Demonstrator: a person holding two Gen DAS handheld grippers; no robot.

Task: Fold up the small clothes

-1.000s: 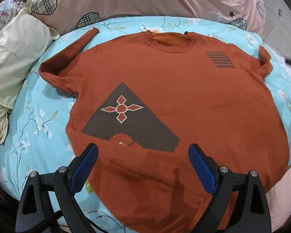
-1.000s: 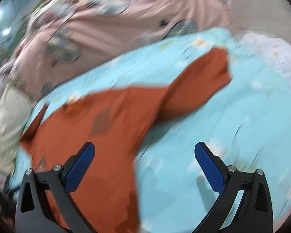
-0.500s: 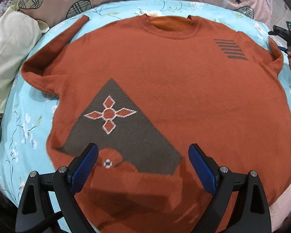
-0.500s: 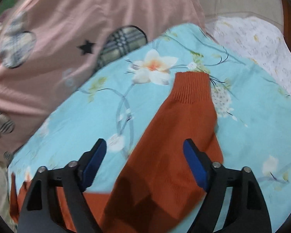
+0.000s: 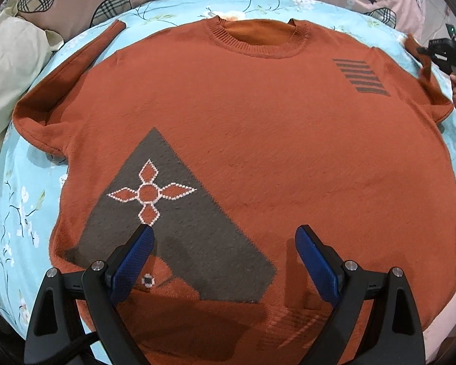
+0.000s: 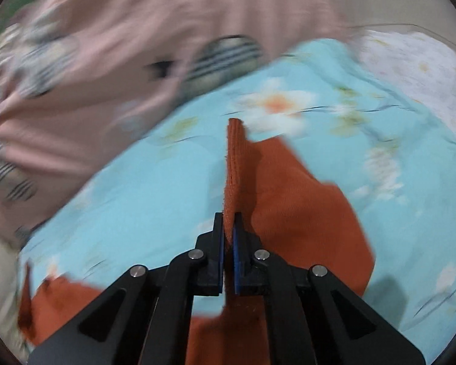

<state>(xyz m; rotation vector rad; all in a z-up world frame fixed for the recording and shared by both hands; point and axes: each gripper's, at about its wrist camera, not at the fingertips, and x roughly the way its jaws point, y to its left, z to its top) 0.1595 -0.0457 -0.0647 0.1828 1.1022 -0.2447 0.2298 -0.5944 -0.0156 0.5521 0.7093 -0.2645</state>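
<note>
my left gripper [image 5: 223,243] spread wide above the sweater [image 5: 258,152], my right gripper [image 6: 227,228] clamped on the sleeve cuff [image 6: 234,164] ahead of it

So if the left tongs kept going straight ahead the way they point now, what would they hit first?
Most likely the front of the orange sweater, near its grey patch; the left tongs are open above it. How far above is unclear.

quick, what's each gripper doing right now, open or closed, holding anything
Left gripper: open, holding nothing, over the lower front of the orange sweater.
Right gripper: closed on the sweater's sleeve cuff.
</note>
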